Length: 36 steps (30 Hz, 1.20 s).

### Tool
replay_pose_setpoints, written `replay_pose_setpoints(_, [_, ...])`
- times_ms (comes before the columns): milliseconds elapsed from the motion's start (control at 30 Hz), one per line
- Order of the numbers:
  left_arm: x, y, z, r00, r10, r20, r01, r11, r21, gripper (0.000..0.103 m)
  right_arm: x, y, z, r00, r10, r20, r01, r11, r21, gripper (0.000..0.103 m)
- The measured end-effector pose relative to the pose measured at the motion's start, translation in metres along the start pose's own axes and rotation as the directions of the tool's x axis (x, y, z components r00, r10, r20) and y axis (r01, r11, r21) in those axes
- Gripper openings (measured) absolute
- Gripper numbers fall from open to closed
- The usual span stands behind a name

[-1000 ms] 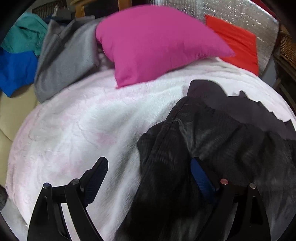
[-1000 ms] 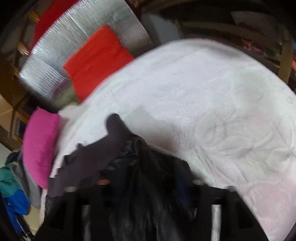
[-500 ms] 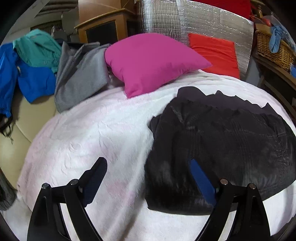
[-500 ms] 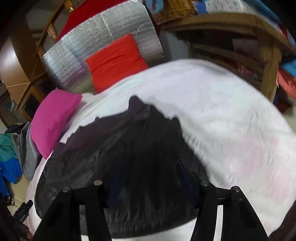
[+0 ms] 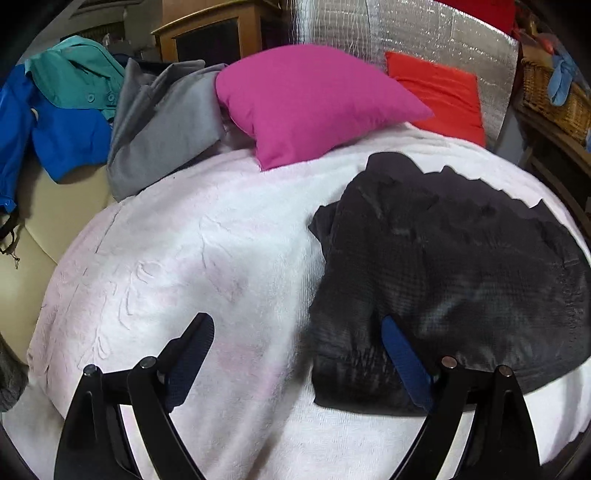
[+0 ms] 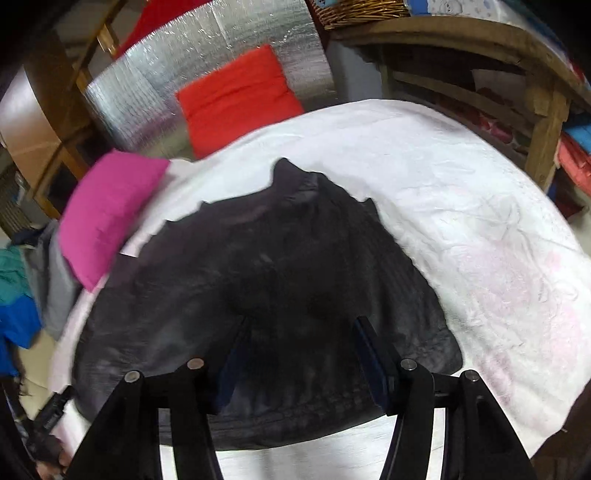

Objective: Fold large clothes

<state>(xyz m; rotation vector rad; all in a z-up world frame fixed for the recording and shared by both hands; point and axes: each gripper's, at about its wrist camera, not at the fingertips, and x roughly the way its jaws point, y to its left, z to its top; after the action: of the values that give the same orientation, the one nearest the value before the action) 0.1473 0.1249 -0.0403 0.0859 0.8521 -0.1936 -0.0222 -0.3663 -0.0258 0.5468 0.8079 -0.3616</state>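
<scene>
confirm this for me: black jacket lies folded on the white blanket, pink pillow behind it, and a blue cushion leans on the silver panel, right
Not quite: the cushion leaning on the silver panel is red, not blue, as the left wrist view shows. The rest holds: the black jacket lies folded on the white blanket, with the pink pillow behind it.

Right view smears the pink pillow (image 6: 107, 214) at its edges. The black jacket's (image 6: 266, 295) near hem hides behind the right gripper's fingers (image 6: 373, 362). Left view's frame cuts off the wicker basket (image 5: 554, 92) and blue garment (image 5: 44, 129).
</scene>
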Motion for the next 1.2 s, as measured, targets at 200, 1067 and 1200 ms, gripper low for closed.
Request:
replay_pose_setpoints(200, [-0.018,0.001,-0.030,0.989,-0.136,-0.060,0.133,0.990,-0.049,0.093,-0.008,0.004,-0.024,0.978,0.199,-0.063,-0.196,0.979,0.048,0.071])
replay_pose_setpoints(1067, [0.023,-0.023,-0.015,0.951,-0.283,-0.123,0.198,0.865,-0.461,0.046,0.050,-0.069,-0.055,0.875,0.484,0.027,-0.443,0.776,0.449,0.035])
replay_pose_setpoints(1200, [0.016,-0.027,-0.017,0.961,-0.248,-0.123,0.177,0.892,-0.417,0.048,0.037,-0.052,-0.050,0.907,0.421,0.033,-0.404,0.843,0.355,0.035])
